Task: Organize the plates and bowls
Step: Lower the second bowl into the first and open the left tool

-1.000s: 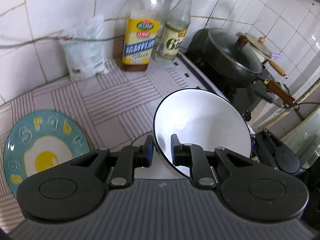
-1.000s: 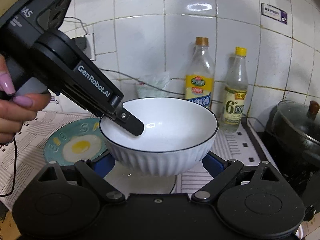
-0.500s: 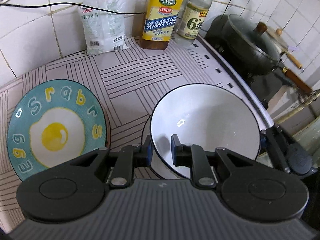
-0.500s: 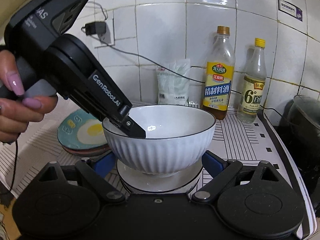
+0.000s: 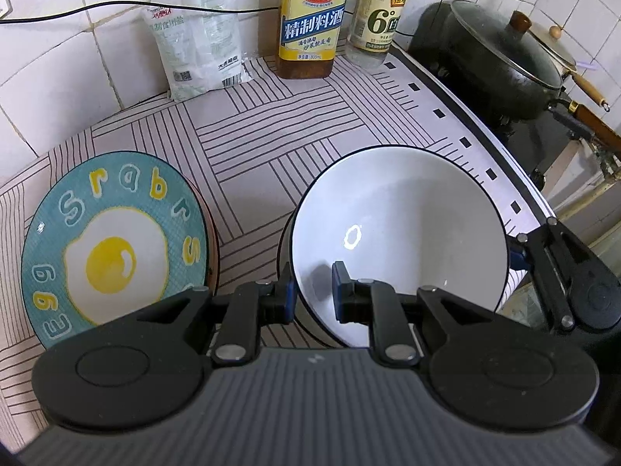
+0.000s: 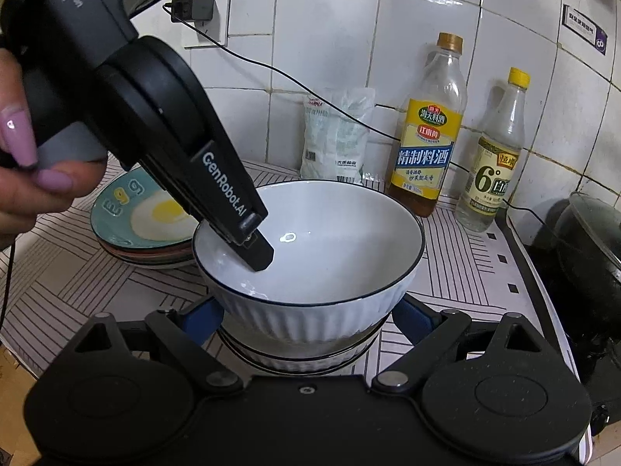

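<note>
Two grippers share one white ribbed bowl (image 6: 310, 268): the left gripper (image 5: 312, 295) is clamped on its near rim, while the right gripper (image 6: 306, 312) straddles its fluted wall, jaws spread wide, likely steadying it as it nests into the dark-rimmed bowl below (image 6: 302, 359). Beside them rests a stack of plates topped by the glossy egg-print plate (image 5: 112, 240), on the line-patterned counter mat (image 5: 271, 143).

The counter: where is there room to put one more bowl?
Room is on the striped counter, between the egg plate, the white bowl, the salt bag and the two bottles. It is crowded at the bowl, where both grippers meet, and by the pot.
</note>
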`<state>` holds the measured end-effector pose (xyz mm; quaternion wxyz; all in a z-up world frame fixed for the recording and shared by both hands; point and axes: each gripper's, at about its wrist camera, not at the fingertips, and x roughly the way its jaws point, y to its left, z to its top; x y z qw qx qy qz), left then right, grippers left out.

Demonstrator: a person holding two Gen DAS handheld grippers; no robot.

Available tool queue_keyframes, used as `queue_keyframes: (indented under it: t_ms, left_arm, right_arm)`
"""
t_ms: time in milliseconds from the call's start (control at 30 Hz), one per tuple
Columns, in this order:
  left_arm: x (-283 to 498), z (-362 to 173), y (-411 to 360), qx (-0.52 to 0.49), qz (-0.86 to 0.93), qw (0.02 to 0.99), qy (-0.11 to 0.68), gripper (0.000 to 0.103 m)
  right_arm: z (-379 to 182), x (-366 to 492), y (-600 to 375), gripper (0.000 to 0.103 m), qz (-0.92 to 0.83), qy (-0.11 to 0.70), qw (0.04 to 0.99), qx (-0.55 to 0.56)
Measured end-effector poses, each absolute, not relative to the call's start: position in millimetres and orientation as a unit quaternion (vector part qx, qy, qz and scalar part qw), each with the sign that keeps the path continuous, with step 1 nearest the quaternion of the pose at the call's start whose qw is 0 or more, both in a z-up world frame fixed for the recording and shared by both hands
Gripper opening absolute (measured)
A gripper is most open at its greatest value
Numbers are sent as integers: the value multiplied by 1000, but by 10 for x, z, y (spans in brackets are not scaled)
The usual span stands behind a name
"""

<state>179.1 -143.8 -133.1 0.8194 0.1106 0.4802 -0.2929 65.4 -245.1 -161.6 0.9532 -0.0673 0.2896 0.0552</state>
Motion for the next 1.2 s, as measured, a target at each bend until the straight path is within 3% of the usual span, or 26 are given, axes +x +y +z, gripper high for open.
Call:
queue_keyframes:
  t_ms: [333, 633, 1200]
  left_arm:
    - [1801, -1395, -1492, 114, -278, 821, 485, 15]
    - [1761, -1411, -1503, 112, -266, 836, 467, 16]
    - [1628, -1371, -1562, 134, -241, 851, 447, 20]
  right_arm:
    - [-1579, 703, -2524, 98, 72, 318, 944, -46]
    - [-1655, 647, -2432, 99, 79, 312, 941, -102]
    - [-1647, 624, -2510, 99, 49, 280, 958, -20]
